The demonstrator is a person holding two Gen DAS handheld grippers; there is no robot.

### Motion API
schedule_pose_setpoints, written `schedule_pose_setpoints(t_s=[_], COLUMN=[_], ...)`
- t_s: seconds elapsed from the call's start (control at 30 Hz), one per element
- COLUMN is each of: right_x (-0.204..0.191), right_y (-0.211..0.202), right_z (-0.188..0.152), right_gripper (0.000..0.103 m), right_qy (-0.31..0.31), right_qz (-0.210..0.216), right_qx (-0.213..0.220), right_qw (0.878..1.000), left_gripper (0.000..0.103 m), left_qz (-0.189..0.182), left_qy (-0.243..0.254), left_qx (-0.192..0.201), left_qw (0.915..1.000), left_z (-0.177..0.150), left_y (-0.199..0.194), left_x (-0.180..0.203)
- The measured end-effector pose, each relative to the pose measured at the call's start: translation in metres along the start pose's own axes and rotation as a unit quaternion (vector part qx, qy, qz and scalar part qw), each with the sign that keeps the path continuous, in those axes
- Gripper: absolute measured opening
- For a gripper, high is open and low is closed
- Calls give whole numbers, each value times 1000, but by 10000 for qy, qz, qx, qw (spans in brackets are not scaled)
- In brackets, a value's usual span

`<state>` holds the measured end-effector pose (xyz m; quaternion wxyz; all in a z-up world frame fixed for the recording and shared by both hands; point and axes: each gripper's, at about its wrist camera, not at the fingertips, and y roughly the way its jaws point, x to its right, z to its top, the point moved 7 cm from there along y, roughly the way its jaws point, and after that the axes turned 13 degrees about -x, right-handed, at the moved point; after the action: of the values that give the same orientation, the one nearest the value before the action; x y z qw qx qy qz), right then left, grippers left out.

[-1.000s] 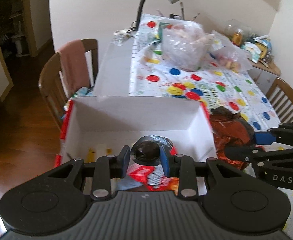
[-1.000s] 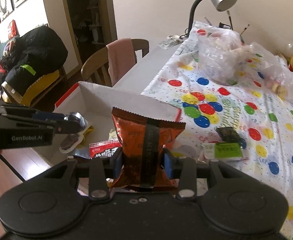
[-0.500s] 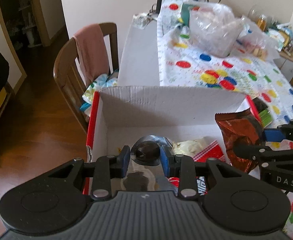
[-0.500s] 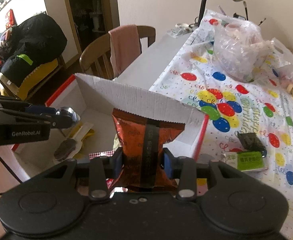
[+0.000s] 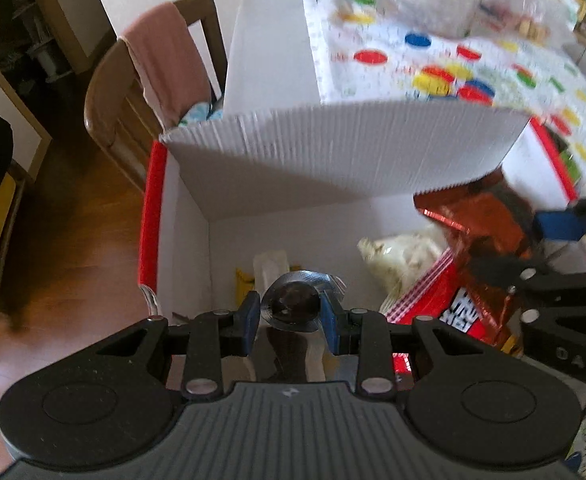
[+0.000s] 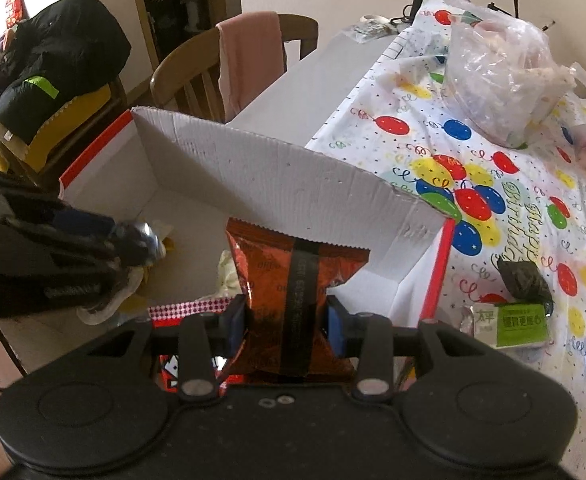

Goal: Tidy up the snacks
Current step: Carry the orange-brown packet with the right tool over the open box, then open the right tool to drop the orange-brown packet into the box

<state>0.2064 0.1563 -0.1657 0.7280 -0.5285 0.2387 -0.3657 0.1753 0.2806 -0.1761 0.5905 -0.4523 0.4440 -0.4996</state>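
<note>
Two-gripper snack drop into the box (image 6: pixel 277 184). My left gripper (image 5: pixel 291 314) is clamped on a small foil-wrapped sweet (image 5: pixel 292 304), held above the box floor near the left wall. My right gripper (image 6: pixel 287 322) is clamped on an orange-brown bag (image 6: pixel 293 276), gripped across its lower middle, its serrated top edge upright in front of the far wall. In the left view the bag (image 5: pixel 481 224) sits over the right part of the box, above a red packet (image 5: pixel 441 300) and a pale packet (image 5: pixel 405 252) already lying inside.

Step in hand, as I judge it: lower both snacks and let go. To do it well I would bring each gripper down until its snack is near the floor or the packets below, so that nothing bounces out, and open the fingers only then. The bag is light and crinkly (it may cling to one pad), so a full opening is safer than a partial one. The two grippers are near each other; I would keep them apart on the way out. A green packet (image 6: pixel 521 326) and a dark wrapper (image 6: pixel 523 276) remain on the tablecloth (image 6: pixel 541 216), to the right of the box.
</note>
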Motion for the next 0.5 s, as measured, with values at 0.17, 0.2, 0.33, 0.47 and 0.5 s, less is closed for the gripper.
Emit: schedule_pose_setpoints(t_s=[0.17, 0.2, 0.33, 0.47, 0.5], right_x=[-6, -5, -3, 2, 2], right_y=[0, 1, 1, -3, -4], right_z=[1, 1, 0, -3, -3], right_gripper=[41, 42, 43, 46, 48], right_qy=[-89, -94, -24, 77, 90], right_qz=[-39, -53, -44, -10, -10], right_qx=[-27, -35, -39, 10, 29], right_qw=[9999, 9999, 10000, 10000, 10000], left_gripper=[32, 32, 34, 50, 50], left_qz=[7, 8, -6, -3, -27], left_qy=[21, 16, -46, -132, -151], left_qx=[-135, -131, -107, 6, 30], left_qw=[9999, 9999, 9999, 9999, 9999], left_z=[-2, -2, -3, -5, -6], left_y=[8, 8, 6, 2, 0], left_x=[2, 2, 1, 1, 0])
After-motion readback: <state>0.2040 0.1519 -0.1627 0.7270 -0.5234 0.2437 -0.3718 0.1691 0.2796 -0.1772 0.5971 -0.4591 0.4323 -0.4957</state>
